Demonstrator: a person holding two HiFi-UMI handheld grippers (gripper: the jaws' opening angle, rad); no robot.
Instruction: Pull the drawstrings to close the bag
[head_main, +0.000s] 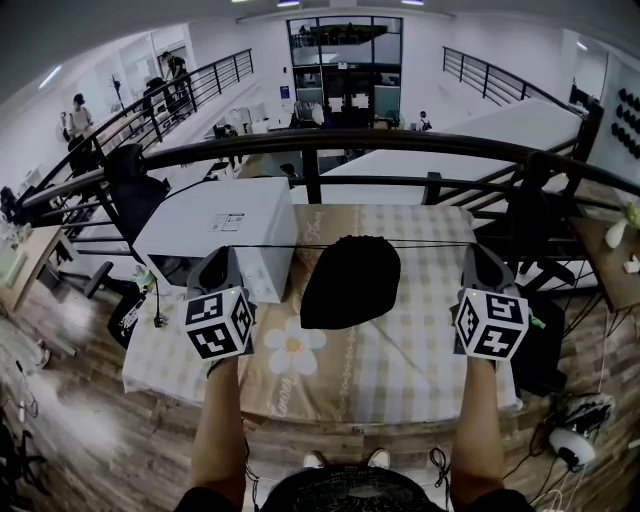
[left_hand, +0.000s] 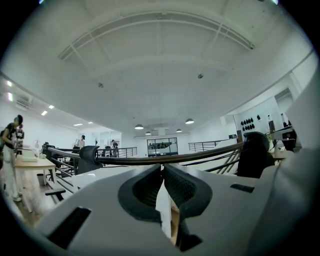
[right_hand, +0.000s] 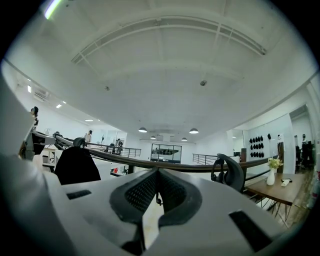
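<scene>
Left tool (head_main: 226, 254) and right tool (head_main: 474, 250) each clamp a taut drawstring (head_main: 280, 245) from the black bag (head_main: 350, 285).

A desk (head_main: 400, 395) under a checked cloth (head_main: 420, 300) with a daisy print carries a white box (head_main: 225, 225) at its far left. A black bag (head_main: 350, 285) sits just right of the box.

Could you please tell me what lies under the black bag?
A checked tablecloth lies under the bag; the patch it covers and the bag's contents cannot be seen.

White box (head_main: 215, 222) on checked tablecloth (head_main: 405, 350)
</scene>
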